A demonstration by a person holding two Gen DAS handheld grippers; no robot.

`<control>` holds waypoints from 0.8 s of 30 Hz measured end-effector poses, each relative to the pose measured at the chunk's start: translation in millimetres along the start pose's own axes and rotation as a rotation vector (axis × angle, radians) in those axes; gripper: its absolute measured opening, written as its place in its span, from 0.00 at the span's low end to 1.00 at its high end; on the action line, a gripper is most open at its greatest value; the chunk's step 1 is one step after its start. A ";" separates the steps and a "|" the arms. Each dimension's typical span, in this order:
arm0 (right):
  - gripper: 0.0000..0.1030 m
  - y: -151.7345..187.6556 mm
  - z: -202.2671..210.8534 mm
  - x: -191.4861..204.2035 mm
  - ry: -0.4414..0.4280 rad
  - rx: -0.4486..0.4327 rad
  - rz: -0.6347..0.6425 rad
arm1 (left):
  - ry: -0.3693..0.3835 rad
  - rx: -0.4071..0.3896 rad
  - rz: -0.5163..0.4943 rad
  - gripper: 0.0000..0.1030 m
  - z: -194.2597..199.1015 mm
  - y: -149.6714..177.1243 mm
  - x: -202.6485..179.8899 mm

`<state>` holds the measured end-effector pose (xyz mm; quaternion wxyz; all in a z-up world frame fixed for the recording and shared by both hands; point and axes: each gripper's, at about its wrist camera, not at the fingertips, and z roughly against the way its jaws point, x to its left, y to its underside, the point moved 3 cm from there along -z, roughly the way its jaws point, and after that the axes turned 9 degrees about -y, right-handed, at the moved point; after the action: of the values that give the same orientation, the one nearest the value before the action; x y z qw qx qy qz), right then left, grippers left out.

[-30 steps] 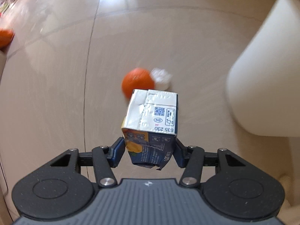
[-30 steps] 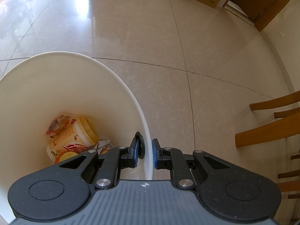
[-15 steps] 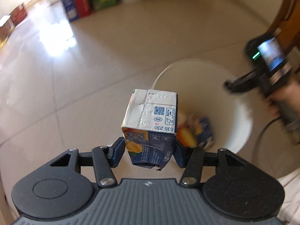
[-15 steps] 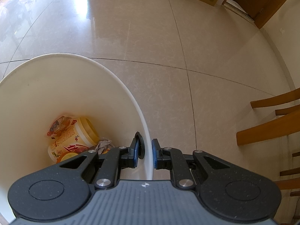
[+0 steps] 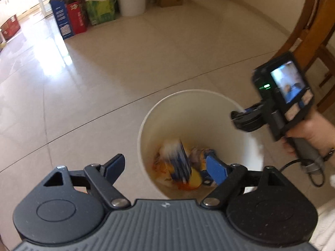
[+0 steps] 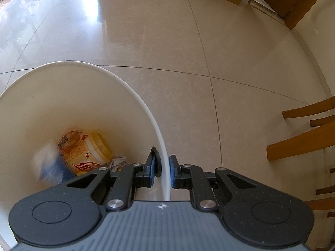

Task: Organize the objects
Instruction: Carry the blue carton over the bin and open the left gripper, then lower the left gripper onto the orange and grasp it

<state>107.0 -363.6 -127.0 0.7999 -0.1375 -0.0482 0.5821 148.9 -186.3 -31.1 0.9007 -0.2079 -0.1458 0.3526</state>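
Observation:
My left gripper (image 5: 165,166) is open and empty above the white bin (image 5: 146,121). The blue juice carton (image 5: 178,161) is blurred, inside the bin, over the other rubbish. In the right wrist view the carton (image 6: 49,167) is a blurred blue-white shape beside a yellow cup (image 6: 88,152) at the bin's bottom. My right gripper (image 6: 162,170) is shut on the rim of the white bin (image 6: 155,123), one finger inside, one outside. It also shows in the left wrist view (image 5: 251,117), held by a hand.
Boxes and a white bucket (image 5: 130,0) stand along the far wall. Wooden chairs (image 6: 303,138) stand to the right of the bin. Tiled floor (image 6: 167,41) lies all around.
My left gripper has opened and let go of the juice carton, which has dropped into the bin. The right gripper has kept its hold on the rim.

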 end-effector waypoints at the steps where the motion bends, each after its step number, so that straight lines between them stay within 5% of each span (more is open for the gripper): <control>1: 0.16 0.1 0.0 -0.8 -0.001 0.000 0.000 | -0.007 0.007 0.004 0.82 -3.0 2.9 5.1; 9: 0.16 -0.8 -1.3 -3.7 -0.006 0.003 -0.007 | -0.090 0.045 0.011 0.83 -20.6 27.6 42.2; 24: 0.17 1.9 -4.1 6.3 0.021 0.005 0.020 | -0.081 0.150 0.105 0.84 -118.4 103.4 116.4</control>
<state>108.2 -357.7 -132.0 0.7948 -0.1423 -0.0369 0.5888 220.5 -68.8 -170.0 0.8873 -0.1330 -0.1443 0.4173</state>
